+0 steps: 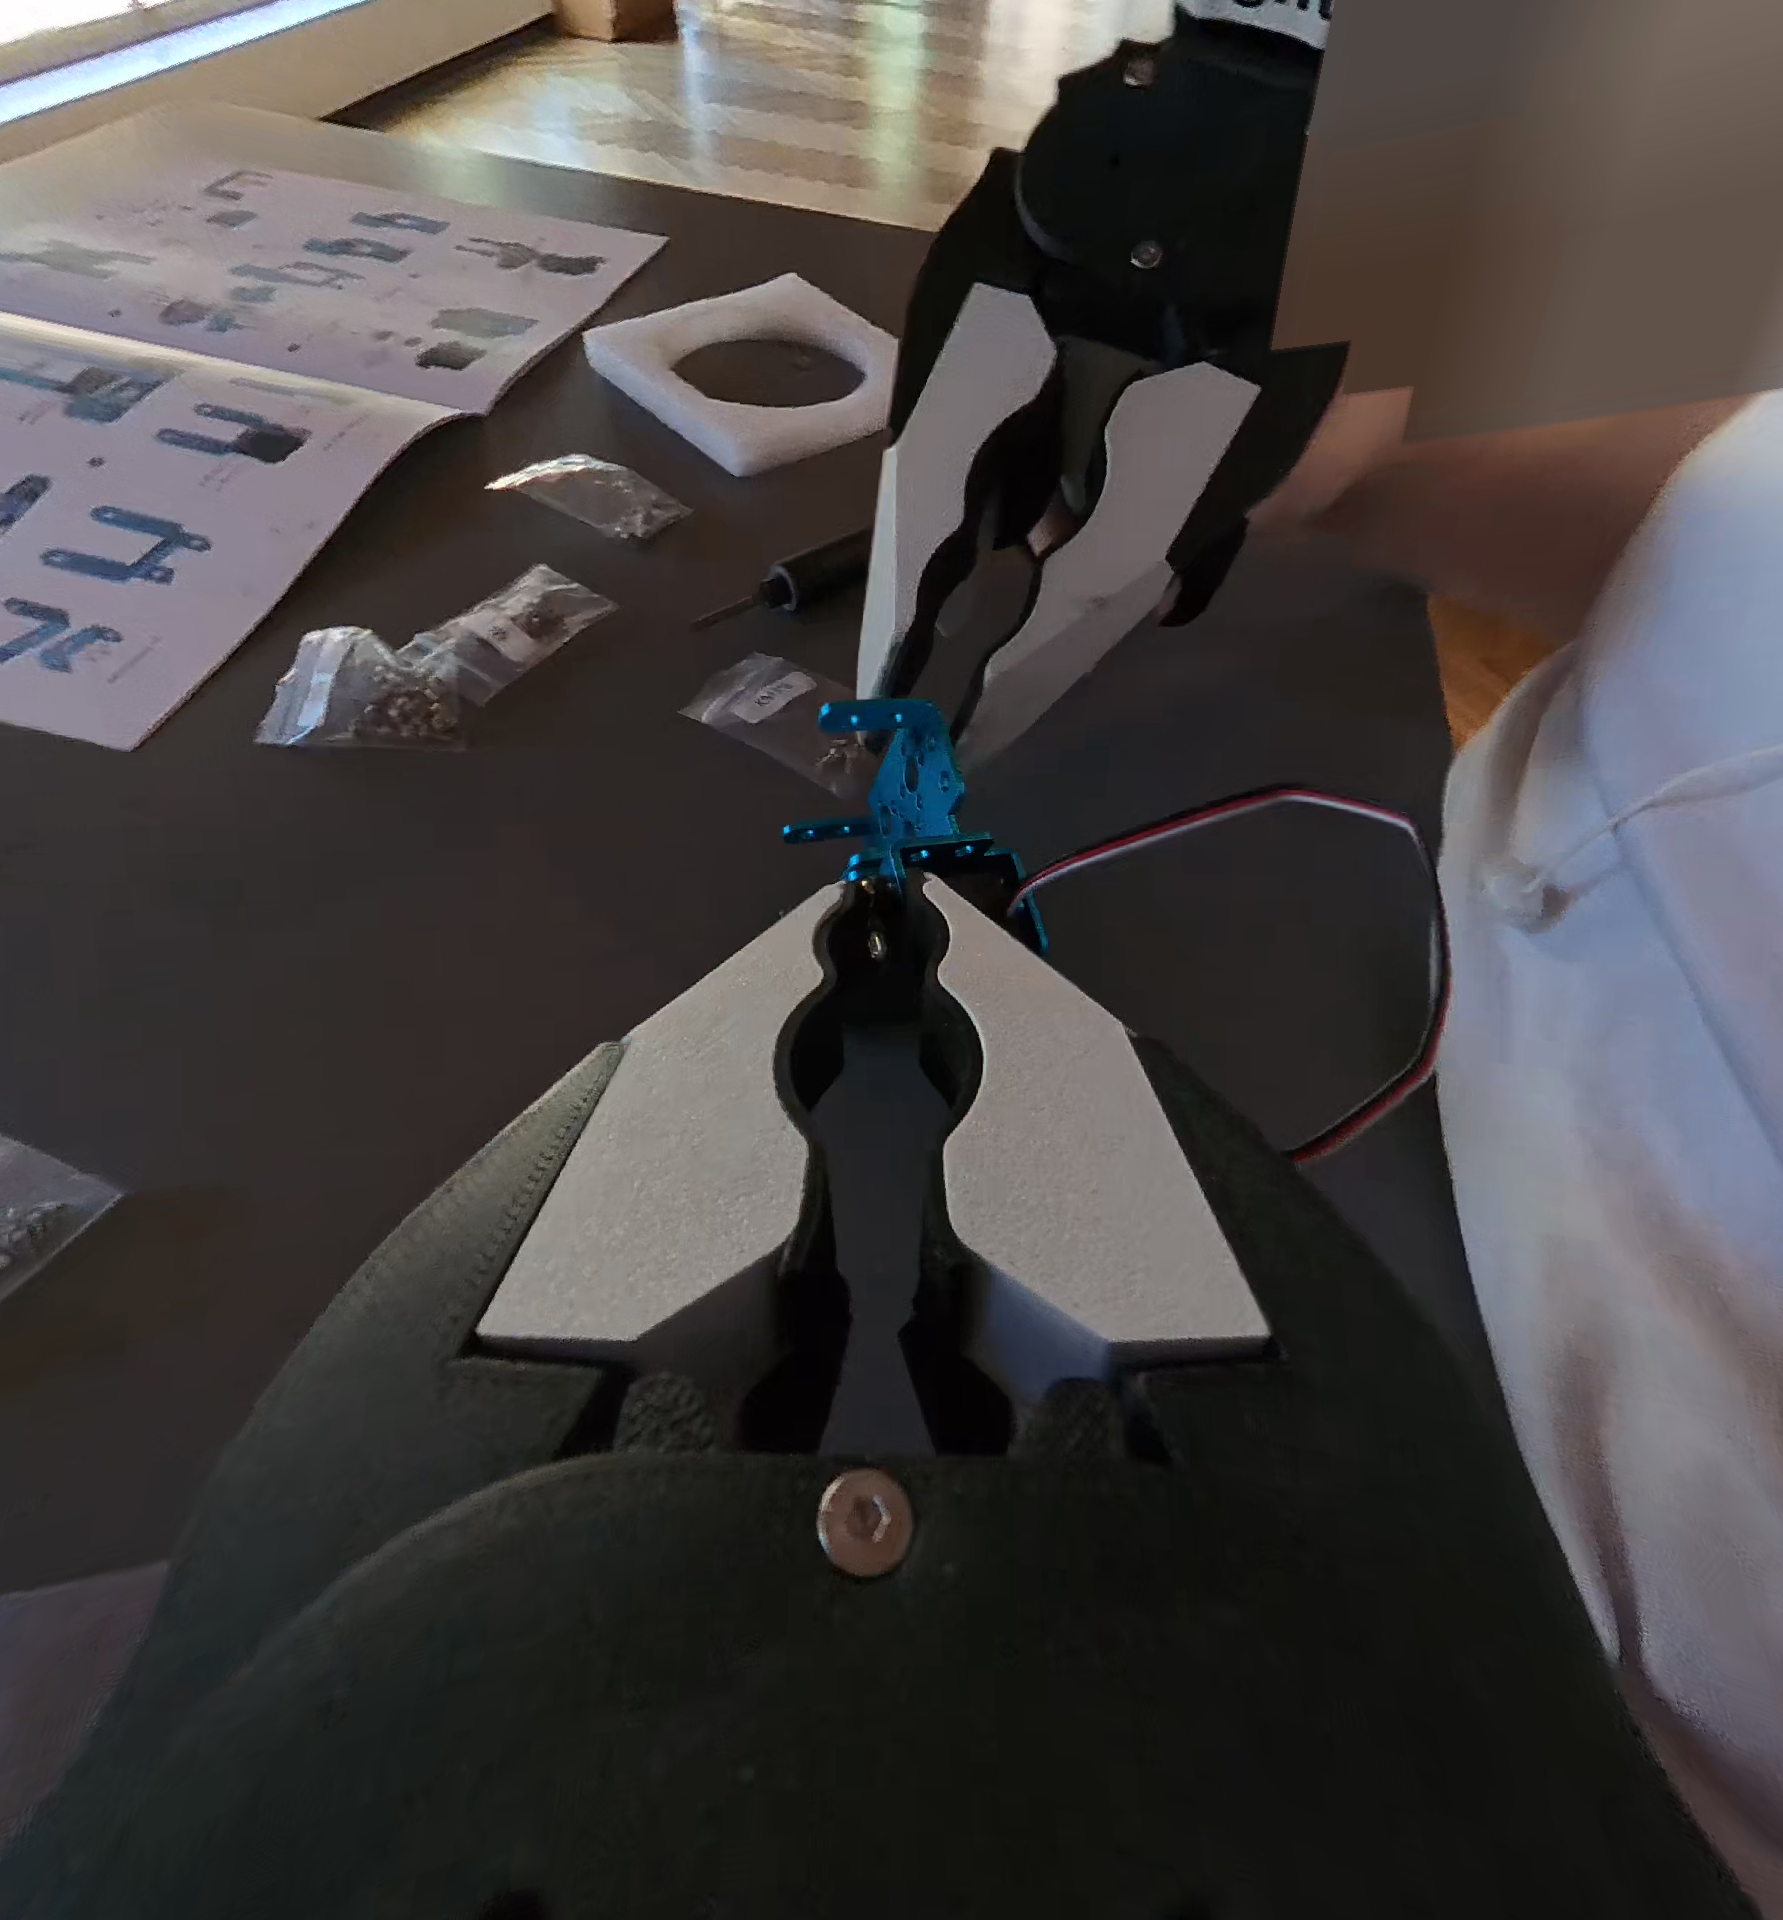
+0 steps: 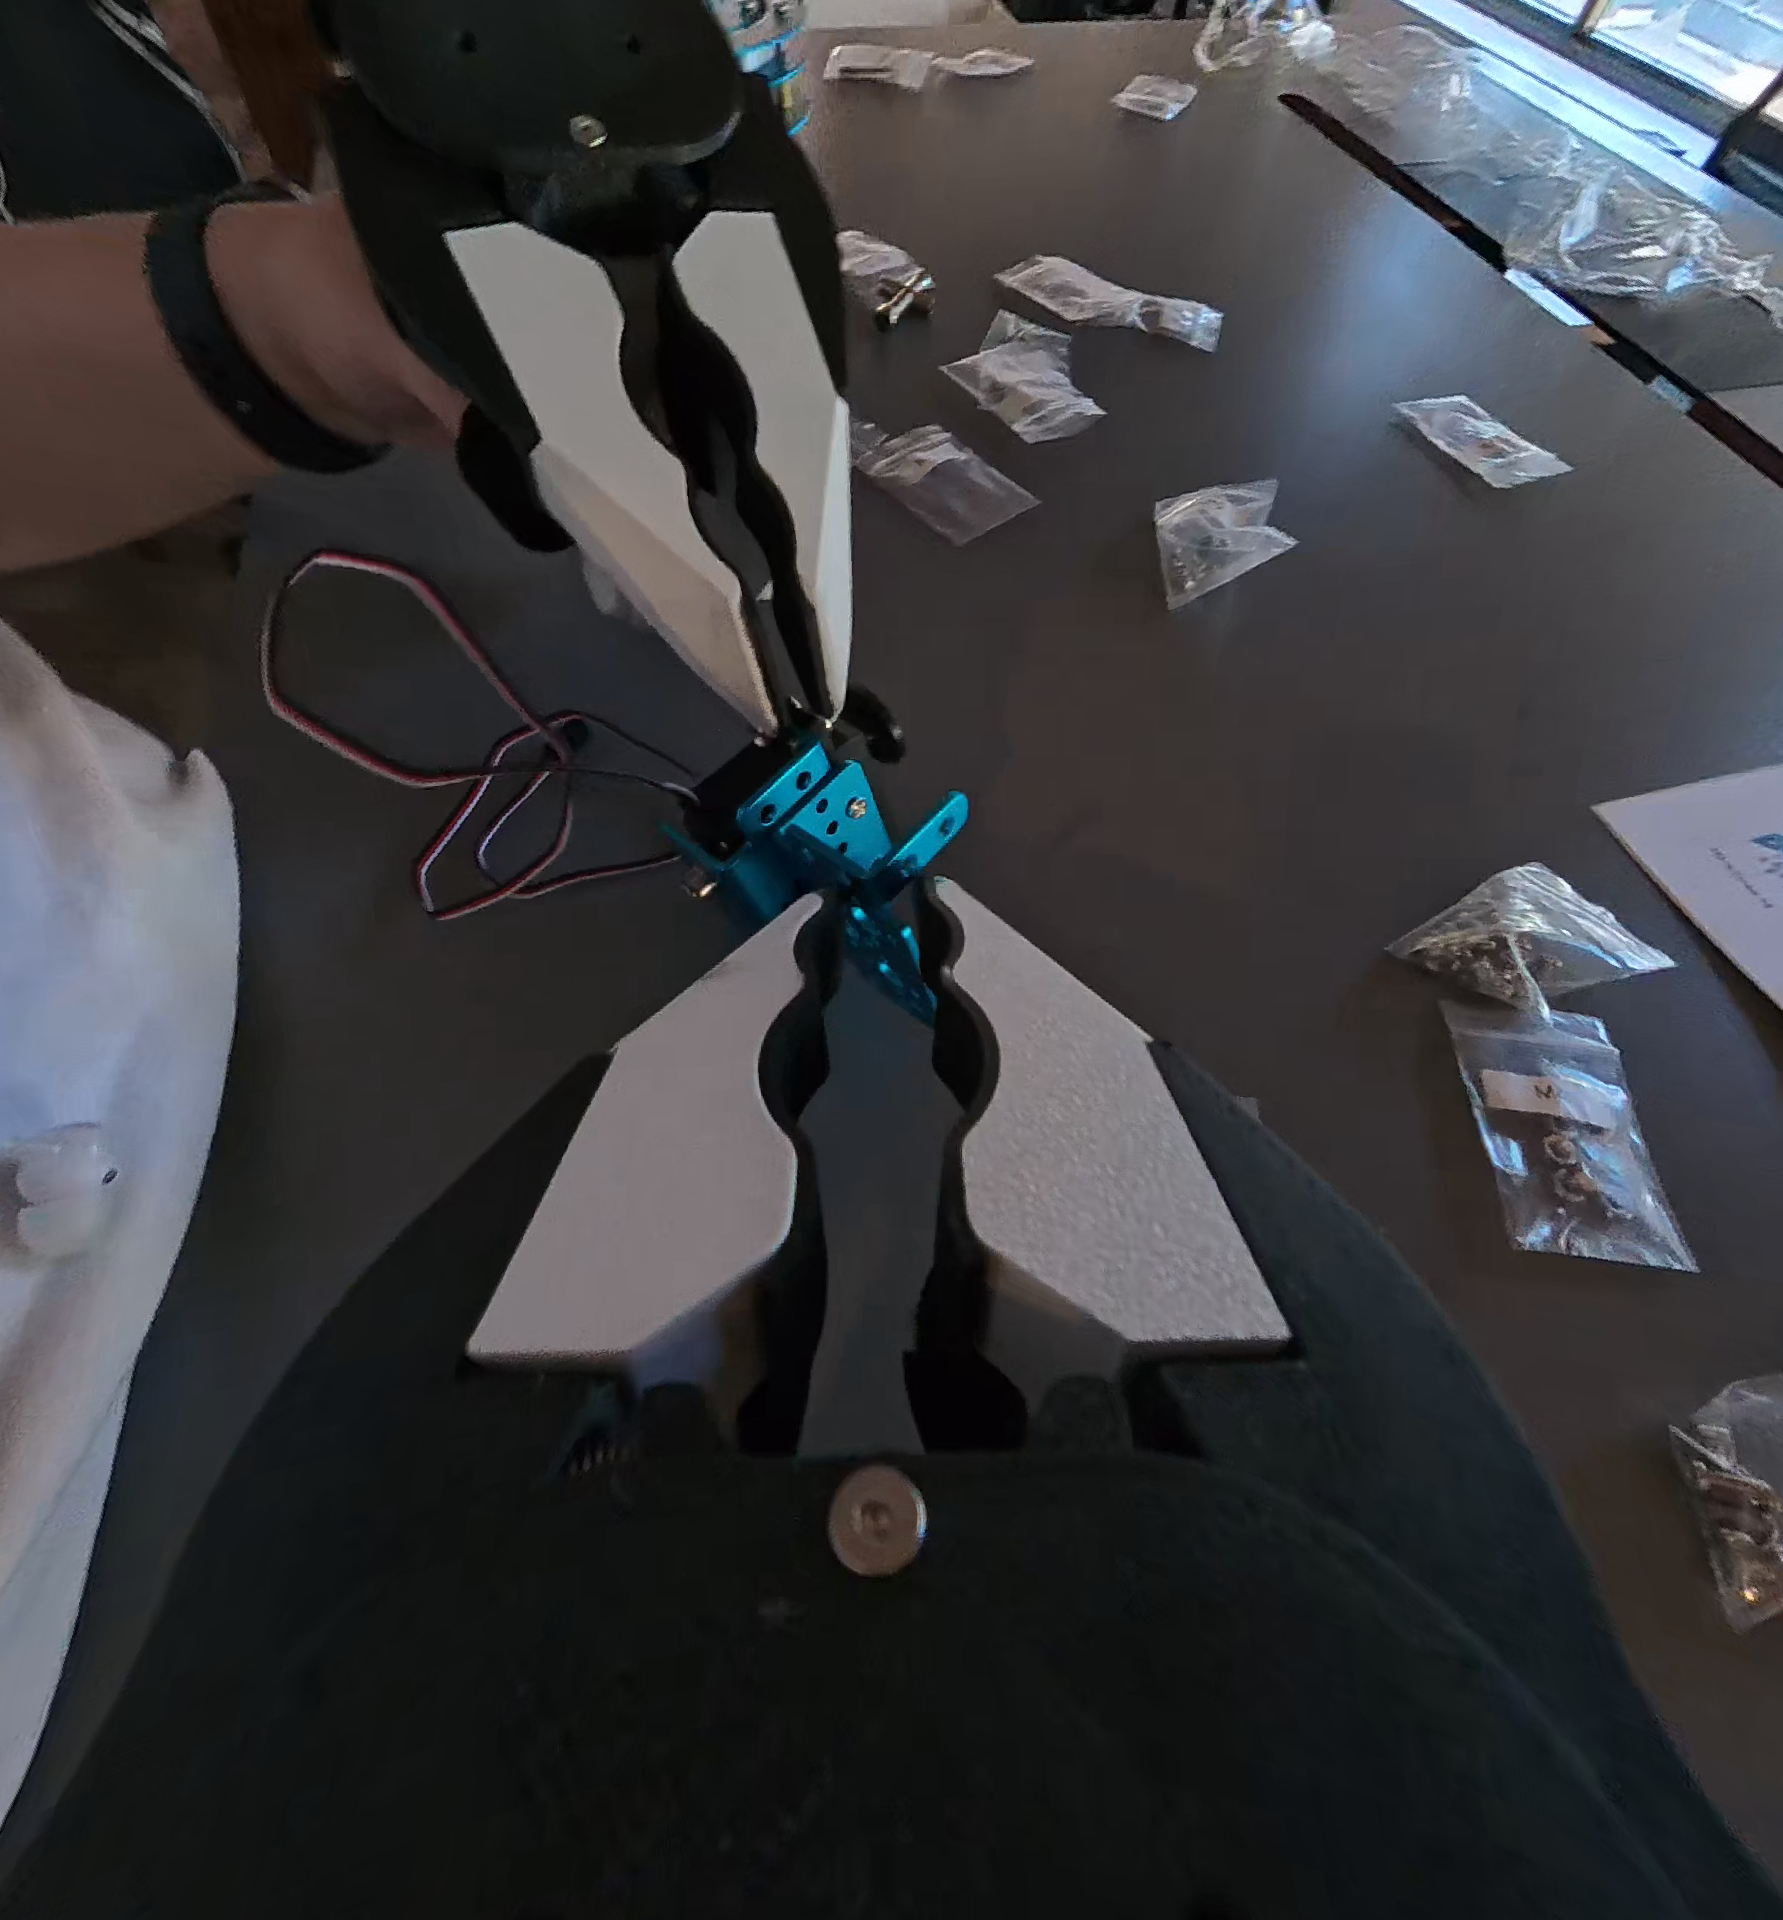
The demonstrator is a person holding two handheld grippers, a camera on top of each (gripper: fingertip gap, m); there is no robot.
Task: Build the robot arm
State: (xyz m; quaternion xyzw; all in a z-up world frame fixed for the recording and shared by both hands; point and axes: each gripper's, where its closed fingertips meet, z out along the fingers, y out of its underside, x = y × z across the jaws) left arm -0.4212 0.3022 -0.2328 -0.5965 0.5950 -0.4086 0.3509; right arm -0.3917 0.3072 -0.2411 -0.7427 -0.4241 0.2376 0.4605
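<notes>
While both tools meet at frame centre, the left tool [image 1: 882,899] pinches the black servo end of the blue bracket assembly [image 1: 908,800] above the dark surface [image 1: 347,935]; the right tool [image 2: 871,914] pinches its perforated plate, wires [image 2: 471,790] trailing at centre left.

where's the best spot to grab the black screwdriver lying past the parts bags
Probably the thick black handle of the screwdriver, not the thin bit. It lies flat on the dark table with bare surface on both long sides, so coming from above with the tongs across the handle's width looks easiest. Its far end is hidden behind the right tongs.
</notes>
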